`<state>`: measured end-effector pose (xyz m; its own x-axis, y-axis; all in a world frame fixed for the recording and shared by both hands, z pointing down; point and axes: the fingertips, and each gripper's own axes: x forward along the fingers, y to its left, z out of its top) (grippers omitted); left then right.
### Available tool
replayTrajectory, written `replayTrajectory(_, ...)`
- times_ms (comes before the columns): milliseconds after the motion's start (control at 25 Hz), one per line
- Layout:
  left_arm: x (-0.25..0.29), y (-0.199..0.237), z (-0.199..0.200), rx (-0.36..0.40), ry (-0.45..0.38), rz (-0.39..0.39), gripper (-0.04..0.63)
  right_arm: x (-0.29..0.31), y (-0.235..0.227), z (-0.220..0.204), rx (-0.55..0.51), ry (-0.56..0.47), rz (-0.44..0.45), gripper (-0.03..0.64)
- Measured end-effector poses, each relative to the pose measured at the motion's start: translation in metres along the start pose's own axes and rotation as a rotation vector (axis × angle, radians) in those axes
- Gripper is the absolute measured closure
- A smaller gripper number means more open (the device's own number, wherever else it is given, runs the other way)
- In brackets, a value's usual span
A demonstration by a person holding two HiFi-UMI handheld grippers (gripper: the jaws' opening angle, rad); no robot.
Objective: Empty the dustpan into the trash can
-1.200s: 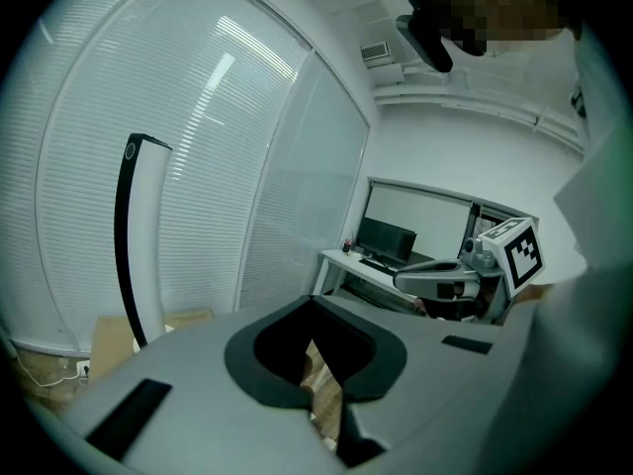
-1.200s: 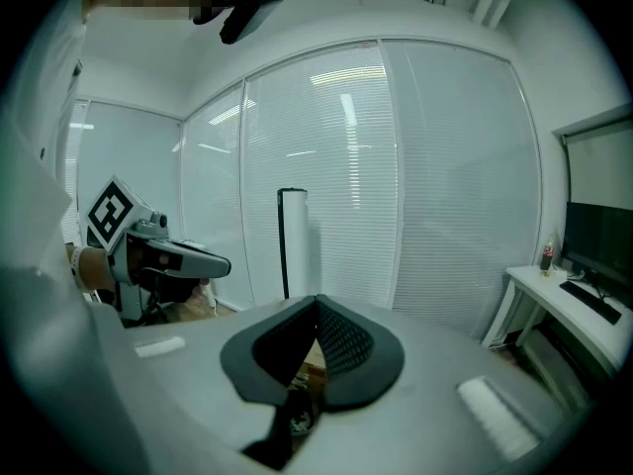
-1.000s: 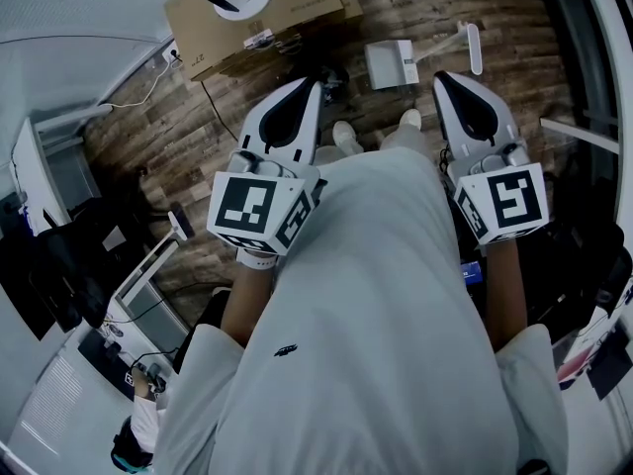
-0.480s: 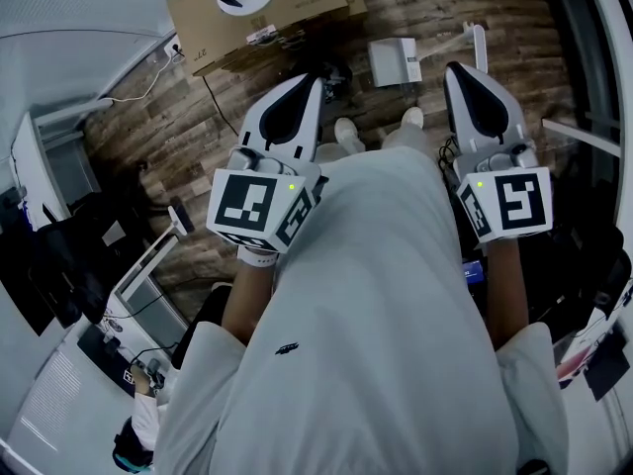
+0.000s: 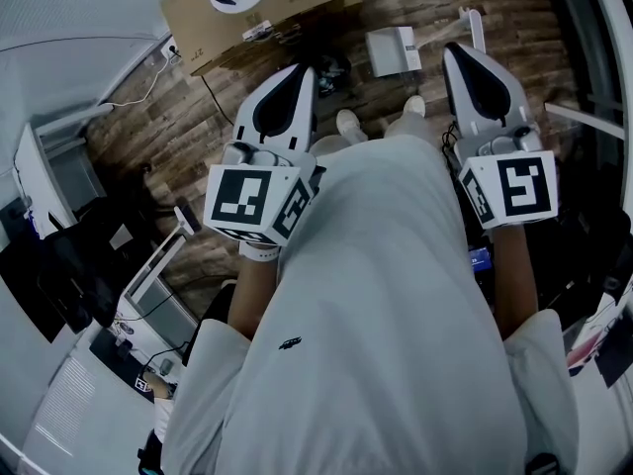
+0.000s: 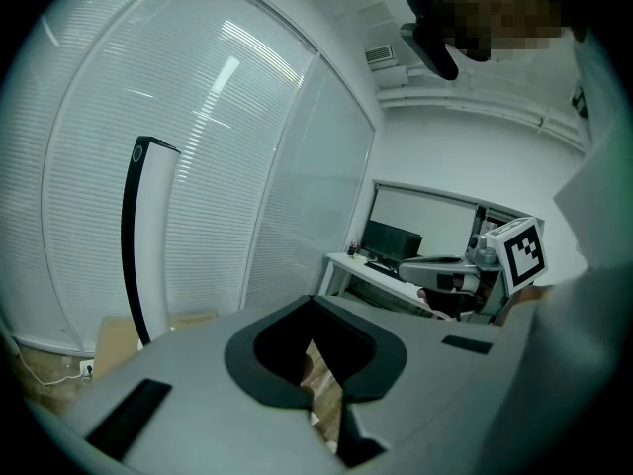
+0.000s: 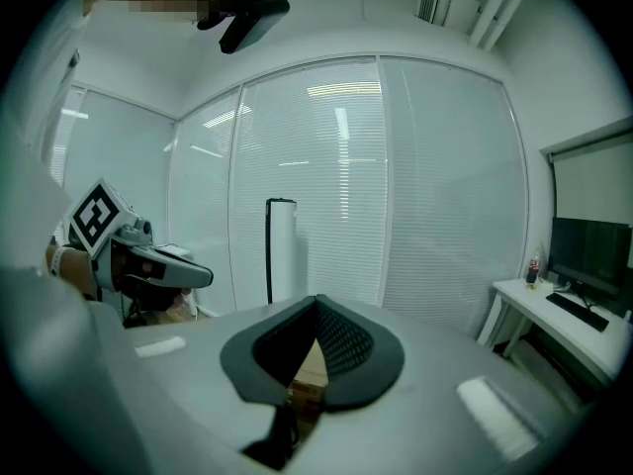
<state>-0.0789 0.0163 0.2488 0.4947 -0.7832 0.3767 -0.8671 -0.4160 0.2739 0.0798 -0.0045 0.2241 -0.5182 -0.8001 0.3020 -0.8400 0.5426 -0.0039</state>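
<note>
Both grippers are held out over the wooden floor [image 5: 198, 117], in front of the person's pale shirt. My left gripper [image 5: 297, 72] is shut with nothing between its jaws; in its own view the tips [image 6: 315, 303] meet. My right gripper [image 5: 457, 49] is also shut and empty, its tips [image 7: 316, 301] touching. A white boxy object [image 5: 393, 50], possibly the dustpan, lies on the floor ahead between the grippers, with a white handle-like bar [image 5: 474, 28] to its right. Neither gripper touches it. I cannot make out a trash can.
A cardboard box [image 5: 257, 8] stands on the floor beyond the left gripper, beside a tall white column [image 7: 282, 250]. A desk with a monitor [image 7: 584, 265] is to the right. Glass walls with blinds [image 7: 435, 186] close the room. Office gear crowds the left side [image 5: 69, 255].
The right gripper has drifted slightly away from the body and tilted a little. The left gripper has stayed put. Both remain shut and empty.
</note>
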Motion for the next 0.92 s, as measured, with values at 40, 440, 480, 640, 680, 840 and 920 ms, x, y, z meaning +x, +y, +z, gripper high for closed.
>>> replayTrajectory(40, 0.0, 0.0, 0.0, 0.0, 0.001, 0.0, 0.588, 0.0, -0.001, 0.0, 0.001, -0.001, -0.003, 0.606)
replayTrajectory(440, -0.003, -0.004, -0.004, 0.003, 0.003, -0.007, 0.589, -0.006, -0.001, -0.002, 0.012, -0.001, -0.014, 0.606)
replayTrajectory(480, -0.003, -0.005, -0.004, 0.003, 0.003, -0.008, 0.589, -0.007, 0.0, -0.002, 0.012, -0.002, -0.014, 0.606)
replayTrajectory(640, -0.005, -0.008, -0.003, 0.007, 0.003, -0.014, 0.589, -0.009, 0.001, -0.001, 0.01, -0.003, -0.015, 0.606)
replayTrajectory(680, -0.005, -0.009, -0.003, 0.008, 0.003, -0.015, 0.589, -0.01, 0.0, -0.001, 0.009, -0.003, -0.015, 0.606)
replayTrajectory(840, -0.003, -0.009, -0.002, 0.01, 0.001, -0.016, 0.589, -0.011, -0.002, -0.001, 0.008, -0.003, -0.017, 0.606)
replayTrajectory(920, -0.004, -0.01, -0.001, 0.01, 0.0, -0.017, 0.589, -0.011, -0.002, -0.001, 0.007, -0.002, -0.017, 0.606)
